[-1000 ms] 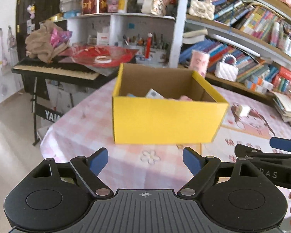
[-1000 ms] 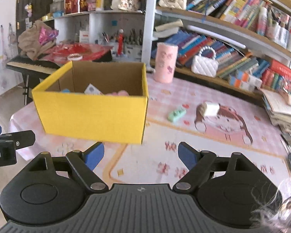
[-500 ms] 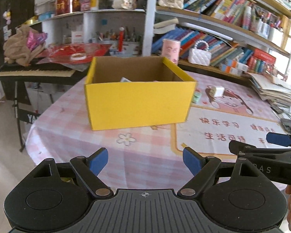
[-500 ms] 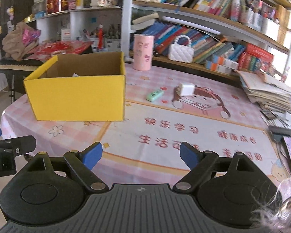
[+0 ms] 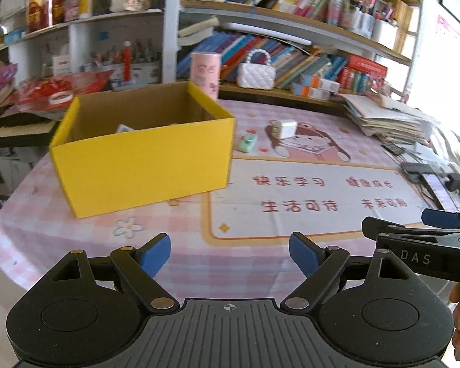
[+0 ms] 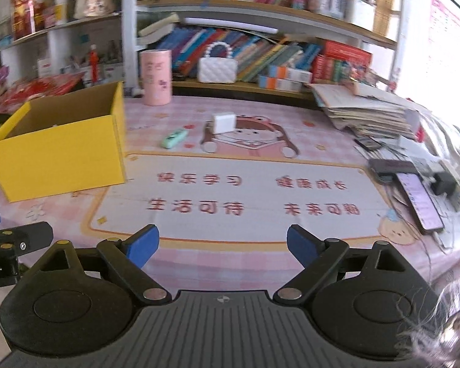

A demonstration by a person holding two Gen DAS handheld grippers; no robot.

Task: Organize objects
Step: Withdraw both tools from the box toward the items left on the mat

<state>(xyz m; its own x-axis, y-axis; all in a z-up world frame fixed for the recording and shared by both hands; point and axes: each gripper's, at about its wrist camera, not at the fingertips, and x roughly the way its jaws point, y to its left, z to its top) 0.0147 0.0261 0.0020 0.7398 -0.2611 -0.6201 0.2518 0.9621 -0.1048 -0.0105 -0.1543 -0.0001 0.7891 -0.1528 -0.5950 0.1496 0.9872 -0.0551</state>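
A yellow cardboard box stands open on the pink table mat, with a few small items inside; it also shows in the right wrist view. A small green item and a white charger block lie on the mat right of the box; both show in the left wrist view, the green item and the charger. My left gripper is open and empty near the table's front edge. My right gripper is open and empty, beside it to the right.
A pink cylinder and a white quilted purse stand at the back by the bookshelf. A stack of papers and a phone with cables lie at the right. A keyboard piano stands left of the table.
Both grippers have pulled back from the box and swung right. The box now sits further off to the left and more of the mat shows. Both stay open.
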